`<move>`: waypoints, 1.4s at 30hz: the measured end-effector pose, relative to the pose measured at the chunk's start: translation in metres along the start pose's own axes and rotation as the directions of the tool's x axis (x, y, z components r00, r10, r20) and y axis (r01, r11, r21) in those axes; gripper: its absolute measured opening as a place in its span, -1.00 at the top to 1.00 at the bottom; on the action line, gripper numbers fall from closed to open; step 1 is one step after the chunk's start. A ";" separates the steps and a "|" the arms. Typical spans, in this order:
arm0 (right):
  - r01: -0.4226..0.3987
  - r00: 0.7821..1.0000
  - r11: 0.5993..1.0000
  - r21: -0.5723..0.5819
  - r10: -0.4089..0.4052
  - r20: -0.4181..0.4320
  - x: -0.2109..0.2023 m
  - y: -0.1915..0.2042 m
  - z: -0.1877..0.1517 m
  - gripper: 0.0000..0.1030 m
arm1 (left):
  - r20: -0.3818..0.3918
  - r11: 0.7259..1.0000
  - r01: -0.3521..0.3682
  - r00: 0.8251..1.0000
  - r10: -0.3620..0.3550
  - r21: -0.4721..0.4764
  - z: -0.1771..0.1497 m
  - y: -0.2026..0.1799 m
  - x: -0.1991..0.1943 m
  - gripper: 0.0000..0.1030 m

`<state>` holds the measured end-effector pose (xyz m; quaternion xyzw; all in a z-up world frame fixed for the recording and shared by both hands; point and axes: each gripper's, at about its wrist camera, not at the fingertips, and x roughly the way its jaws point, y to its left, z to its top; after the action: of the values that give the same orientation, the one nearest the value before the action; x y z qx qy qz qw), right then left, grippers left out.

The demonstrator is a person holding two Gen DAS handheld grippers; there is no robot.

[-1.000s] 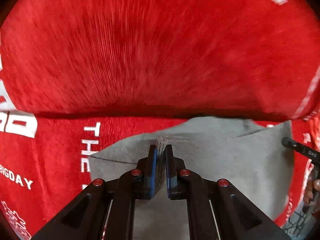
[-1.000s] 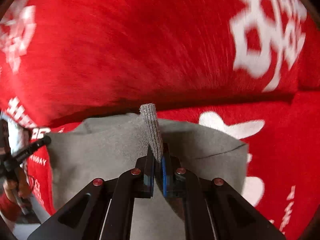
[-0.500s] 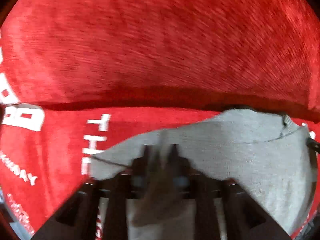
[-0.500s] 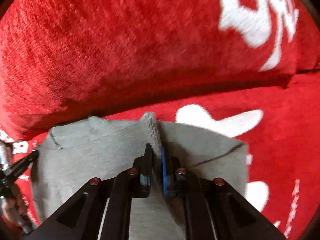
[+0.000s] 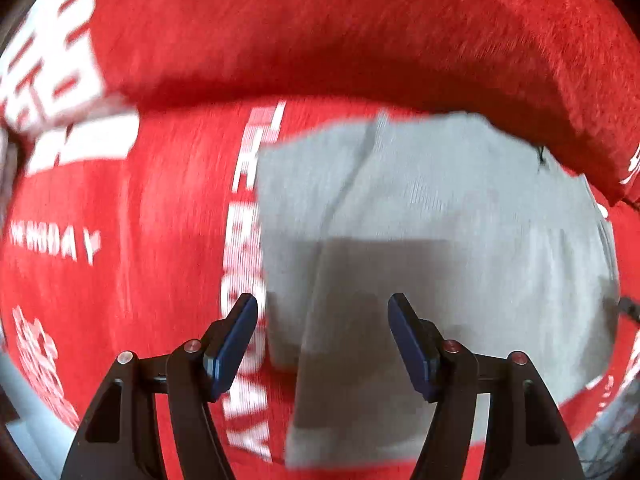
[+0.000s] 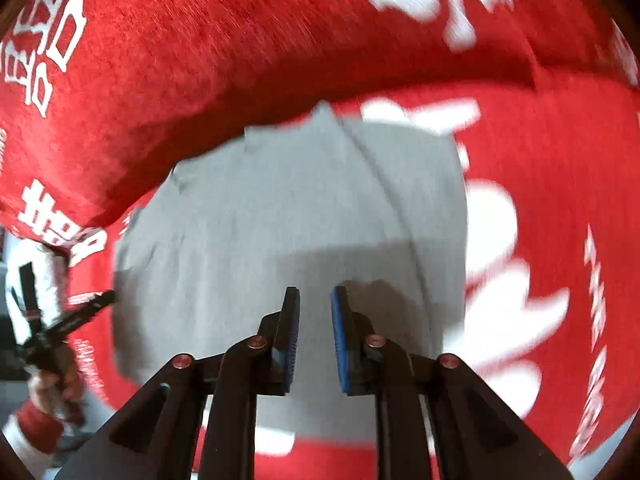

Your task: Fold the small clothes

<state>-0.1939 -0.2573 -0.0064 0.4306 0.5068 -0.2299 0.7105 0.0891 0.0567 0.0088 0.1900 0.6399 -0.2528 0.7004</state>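
Both tongs have just been opening and grip nothing: left tongs (image 5: 322, 316) stand wide, right tongs (image 6: 315, 308) part-open, each above the grey garment (image 5: 440, 208), which lies flat and folded on the red printed cloth (image 5: 140, 220). Looks light, soft, limp knit; best pinched at an edge or corner, likely to sag. A raised red fold (image 5: 340, 28) sits at its far edge, possibly crowding it.

A red cloth (image 5: 152, 240) with white printed letters and figures covers the surface in both views. Behind it rises a red cushion (image 5: 340, 28) of the same fabric, casting a dark shadow along its lower edge. A pale strip of floor (image 5: 24, 412) shows at the lower left corner.
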 end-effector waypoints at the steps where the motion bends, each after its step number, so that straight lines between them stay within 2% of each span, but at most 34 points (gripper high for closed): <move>1: -0.011 1.000 0.999 0.039 0.011 -0.015 0.000 -0.006 -0.010 0.12 | -0.023 1.000 0.015 1.000 -0.015 -0.023 -0.010 0.005 0.000 -0.34; 2: -0.025 0.999 0.995 0.100 0.028 -0.027 -0.004 -0.017 -0.025 -0.13 | -0.045 0.998 0.027 0.999 -0.030 -0.048 -0.017 0.010 0.001 -0.34; 5: -0.082 0.994 0.950 0.302 0.099 -0.038 -0.014 -0.047 -0.059 -0.14 | -0.108 0.990 0.048 0.992 -0.062 -0.130 -0.044 0.027 0.010 -0.34; 8: -0.136 0.987 0.860 0.493 0.159 -0.005 -0.013 -0.081 -0.091 -0.14 | -0.121 0.984 0.047 0.990 -0.069 -0.172 -0.054 0.036 0.016 -0.34; 9: -0.161 0.983 0.815 0.556 0.181 0.020 -0.010 -0.091 -0.097 -0.14 | -0.113 0.982 0.051 0.991 -0.072 -0.180 -0.055 0.038 0.017 -0.34; 11: -0.201 0.977 0.755 0.624 0.203 0.069 -0.006 -0.104 -0.099 -0.13 | -0.095 0.985 0.037 0.994 -0.054 -0.170 -0.057 0.037 0.017 -0.33; 12: -0.217 0.974 0.735 0.643 0.208 0.091 -0.003 -0.109 -0.096 0.13 | -0.091 0.987 0.027 0.995 -0.042 -0.161 -0.058 0.035 0.016 -0.33; 13: -0.222 0.973 0.732 0.644 0.211 0.097 0.001 -0.108 -0.091 0.52 | -0.071 0.990 -0.003 0.997 -0.007 -0.140 -0.057 0.032 0.013 -0.28; 14: -0.233 0.970 0.741 0.630 0.225 0.094 0.002 -0.105 -0.085 0.76 | -0.060 0.992 -0.013 0.998 0.006 -0.129 -0.059 0.028 0.008 -0.03; 15: -0.216 0.974 0.769 0.602 0.209 0.082 -0.001 -0.099 -0.079 0.76 | -0.050 0.994 -0.001 0.999 -0.004 -0.107 -0.059 0.024 0.005 0.07; 16: -0.179 0.983 0.823 0.539 0.170 0.066 -0.009 -0.090 -0.072 0.76 | -0.047 0.995 0.007 0.999 -0.012 -0.099 -0.058 0.019 0.001 0.26; 18: -0.101 0.995 0.901 0.422 0.094 0.037 -0.021 -0.079 -0.063 0.76 | -0.041 0.997 0.001 0.999 -0.004 -0.076 -0.062 0.012 0.000 0.29; 19: -0.075 0.997 0.914 0.399 0.070 0.027 -0.022 -0.078 -0.062 0.76 | -0.041 0.998 0.000 0.999 -0.003 -0.070 -0.064 0.011 0.001 0.29; 23: -0.005 0.999 0.921 0.391 0.023 -0.041 -0.001 -0.095 -0.068 0.72 | -0.031 0.996 0.035 0.999 -0.037 -0.077 -0.075 0.014 0.004 0.29; 25: 0.006 0.999 0.926 0.377 0.012 -0.046 0.004 -0.100 -0.073 0.73 | -0.033 0.996 0.047 0.998 -0.049 -0.070 -0.079 0.020 0.003 0.29; 27: 0.025 0.998 0.919 0.393 0.002 -0.067 -0.001 -0.099 -0.076 0.49 | -0.040 0.996 0.059 0.997 -0.061 -0.065 -0.084 0.026 0.001 0.29; 29: 0.060 0.994 0.905 0.420 -0.016 -0.106 -0.002 -0.097 -0.080 0.39 | -0.043 0.994 0.077 0.996 -0.081 -0.076 -0.089 0.035 -0.003 0.29; 31: 0.022 0.993 0.905 0.425 0.028 -0.111 -0.006 -0.087 -0.086 0.39 | -0.037 0.993 0.086 0.995 -0.089 -0.086 -0.093 0.041 -0.008 0.29; 34: -0.076 0.989 0.939 0.335 0.113 -0.093 -0.016 -0.046 -0.090 0.39 | -0.011 0.995 0.072 0.997 -0.073 -0.065 -0.094 0.046 -0.022 0.28; 38: -0.200 0.972 0.966 0.162 0.217 -0.092 0.012 0.039 -0.065 0.39 | 0.005 0.996 0.071 0.997 -0.071 -0.051 -0.088 0.050 -0.030 0.28; 40: -0.254 0.958 0.963 0.090 0.263 -0.118 0.043 0.089 -0.044 0.51 | 0.013 0.995 0.078 0.997 -0.077 -0.061 -0.083 0.053 -0.033 0.28; 41: -0.284 0.949 0.957 0.062 0.290 -0.127 0.055 0.108 -0.037 0.67 | 0.018 0.995 0.077 0.997 -0.076 -0.069 -0.080 0.055 -0.029 0.28; 42: -0.313 0.939 0.950 0.023 0.313 -0.142 0.069 0.134 -0.031 0.70 | 0.032 0.994 0.077 0.997 -0.074 -0.082 -0.078 0.058 -0.030 0.28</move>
<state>-0.0815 -0.1539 -0.0225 0.5211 0.4819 -0.0826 0.6996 0.0601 0.1526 0.0267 0.1328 0.6462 -0.2552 0.7069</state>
